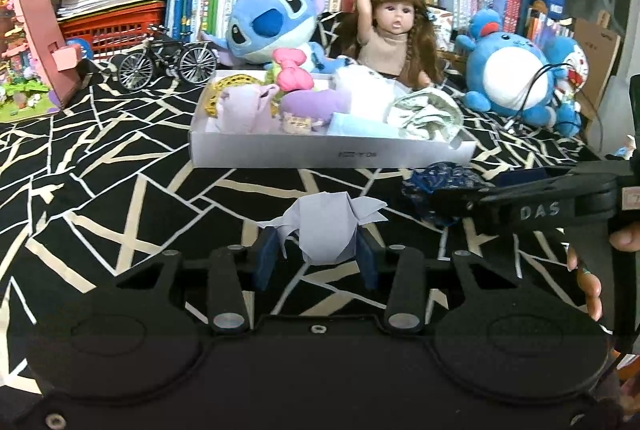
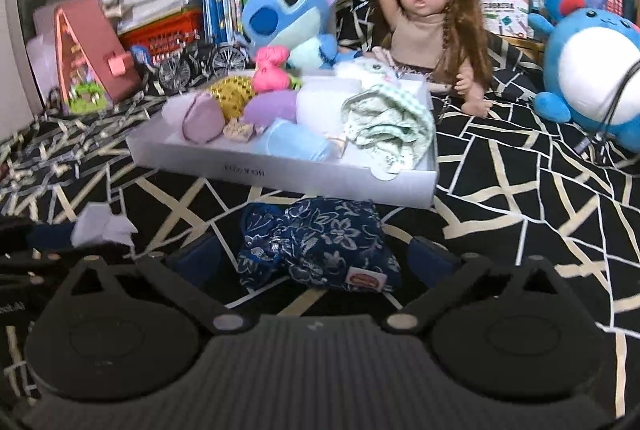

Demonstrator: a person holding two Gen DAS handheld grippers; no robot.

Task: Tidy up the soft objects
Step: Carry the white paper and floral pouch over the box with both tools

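Observation:
My left gripper (image 1: 318, 254) is shut on a pale lilac crumpled cloth (image 1: 324, 226), held just above the black patterned bedspread. My right gripper (image 2: 320, 254) is open, with its blue pads on either side of a dark blue floral pouch (image 2: 316, 250) that lies on the spread. That pouch also shows in the left wrist view (image 1: 440, 181), beside the right gripper's arm. A white shallow box (image 1: 332, 151) (image 2: 288, 173) behind them holds several soft items: purple, light blue, white and green-checked cloths, a pink bow, a yellow net piece.
Behind the box sit a blue Stitch plush (image 1: 272, 25), a long-haired doll (image 1: 394, 33) and a round blue plush (image 1: 508, 73). A model bicycle (image 1: 168, 59), a pink toy house (image 1: 36, 37), red baskets and book rows line the back.

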